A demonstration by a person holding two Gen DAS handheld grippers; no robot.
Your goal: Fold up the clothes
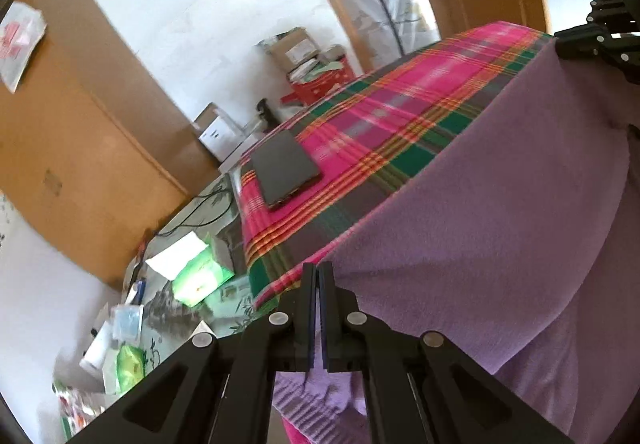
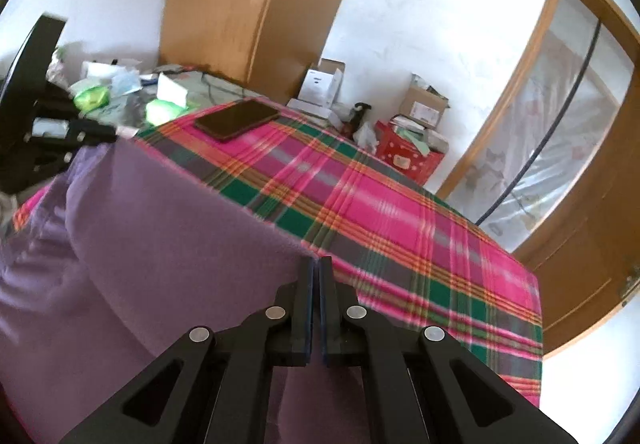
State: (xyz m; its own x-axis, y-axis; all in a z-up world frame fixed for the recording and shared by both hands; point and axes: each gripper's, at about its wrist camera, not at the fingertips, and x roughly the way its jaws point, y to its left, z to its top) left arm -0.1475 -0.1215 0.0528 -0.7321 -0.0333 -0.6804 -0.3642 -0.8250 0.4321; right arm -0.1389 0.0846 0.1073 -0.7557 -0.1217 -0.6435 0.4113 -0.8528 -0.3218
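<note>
Room: white walls, a tall wooden wardrobe (image 2: 256, 0) against the far wall, and a wood-framed door (image 2: 560, 148) with a translucent panel at the right.

Surface: a bed or table, which of the two cannot be told, covered by a pink, green and orange plaid cloth (image 2: 380, 200). Beyond its far edge a glass-topped desk (image 1: 188, 212) carries loose papers, green packets and a cable. Cardboard boxes (image 2: 424, 104) and a red box (image 2: 404, 156) stand on the floor by the wall.

Task item: a purple garment (image 1: 500, 212) is held lifted above the near part of the plaid cloth, stretched between the two grippers and hanging down below them.

Left gripper (image 1: 319, 276): jaws nearly together, pinching one edge of the garment.

Right gripper (image 2: 319, 268): jaws nearly together, pinching the opposite edge.

Small item: a black phone (image 2: 236, 119) lies flat near the far corner of the plaid cloth, apart from the garment.
</note>
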